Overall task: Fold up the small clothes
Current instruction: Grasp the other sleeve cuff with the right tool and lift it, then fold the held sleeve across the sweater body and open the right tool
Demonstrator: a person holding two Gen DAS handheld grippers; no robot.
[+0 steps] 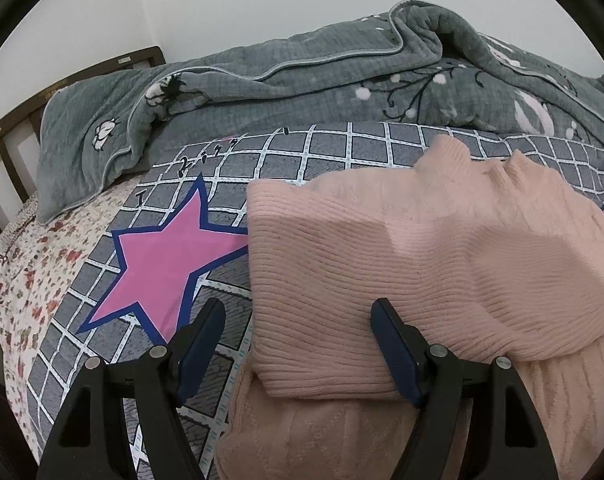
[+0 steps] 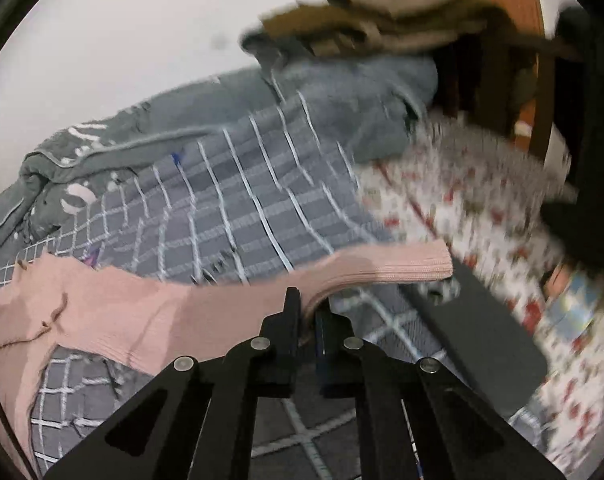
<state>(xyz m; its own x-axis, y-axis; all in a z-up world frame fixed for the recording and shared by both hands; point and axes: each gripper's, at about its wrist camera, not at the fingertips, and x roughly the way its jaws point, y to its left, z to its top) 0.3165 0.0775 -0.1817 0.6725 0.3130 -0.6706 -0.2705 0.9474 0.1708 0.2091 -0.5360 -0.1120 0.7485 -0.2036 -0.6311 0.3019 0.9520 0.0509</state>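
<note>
The pink sweater (image 1: 422, 248) lies on the bed (image 1: 61, 280). The right gripper (image 2: 308, 312) pinches its sleeve (image 2: 382, 266): carry it flat across the body. The left gripper (image 1: 297, 320), wide, should pin the fold.

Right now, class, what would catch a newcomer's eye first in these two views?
The pink sweater dominates, lying on the checked sheet beside a big pink star. The right gripper is shut on its sleeve; the left gripper is open over the folded edge. A grey quilt is heaped behind.
</note>
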